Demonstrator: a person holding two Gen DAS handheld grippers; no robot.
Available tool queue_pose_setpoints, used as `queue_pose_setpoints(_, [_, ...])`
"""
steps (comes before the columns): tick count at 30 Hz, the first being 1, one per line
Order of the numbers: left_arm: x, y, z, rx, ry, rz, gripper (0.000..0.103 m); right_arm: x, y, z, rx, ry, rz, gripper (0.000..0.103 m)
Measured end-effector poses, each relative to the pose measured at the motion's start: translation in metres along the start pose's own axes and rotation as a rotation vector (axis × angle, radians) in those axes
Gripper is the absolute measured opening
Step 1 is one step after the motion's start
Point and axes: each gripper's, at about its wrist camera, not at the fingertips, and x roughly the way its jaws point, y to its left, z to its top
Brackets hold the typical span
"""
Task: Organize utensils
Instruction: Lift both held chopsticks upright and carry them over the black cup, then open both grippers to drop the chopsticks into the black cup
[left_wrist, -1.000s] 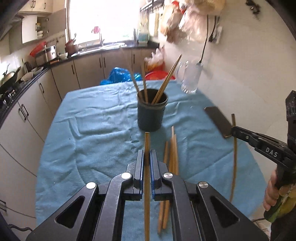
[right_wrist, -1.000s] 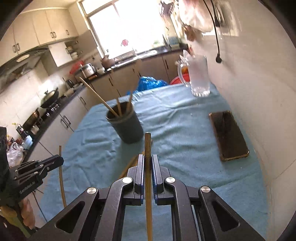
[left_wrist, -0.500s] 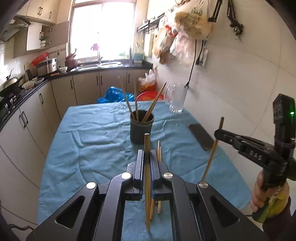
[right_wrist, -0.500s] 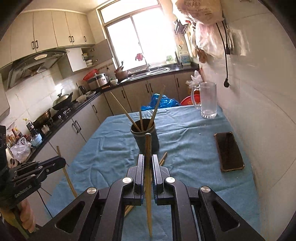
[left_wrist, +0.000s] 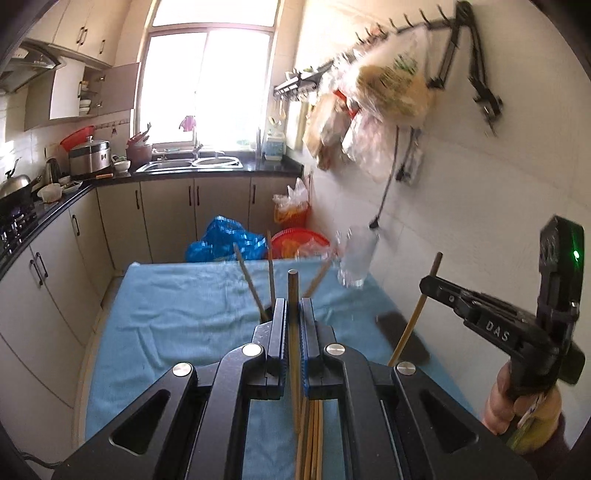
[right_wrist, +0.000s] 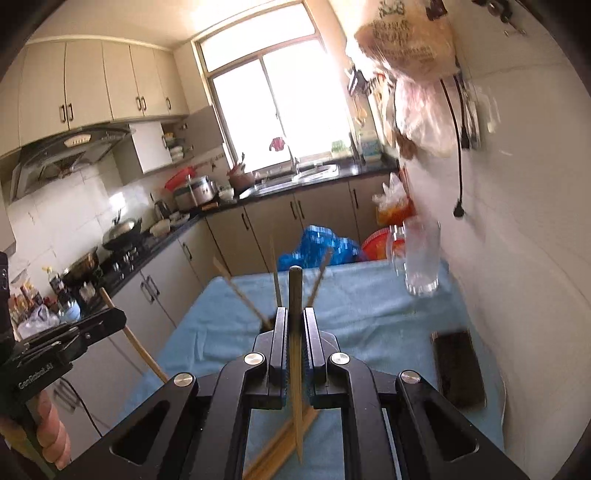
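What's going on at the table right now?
A person holds a gripper in each hand. The left gripper is shut on one chopstick, the right gripper on another, both above the blue tablecloth. More chopsticks lie on the cloth; three stand ahead, their holder hidden.

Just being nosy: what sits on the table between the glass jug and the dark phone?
Nothing. In the right wrist view, only bare blue tablecloth stretches between the glass jug and the phone.
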Motion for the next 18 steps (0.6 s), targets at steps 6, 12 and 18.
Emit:
queue_pose_setpoints(6, [0.035,0.011,0.057,-0.039,-0.05,0.016,0.005,0.03,0.002,0.052,0.043,-0.095,0.018,0.008])
queue_pose_setpoints(12, [0.072,0.017,0.093,-0.046,-0.086,0.029,0.005,0.071,0.003,0.082,0.068,-0.143,-0.01,0.008])
queue_pose_setpoints(18, [0.13,0.022,0.084,-0.046,0.022,0.068,0.005,0.126,-0.005,0.064,0.064,-0.045,-0.056,0.008])
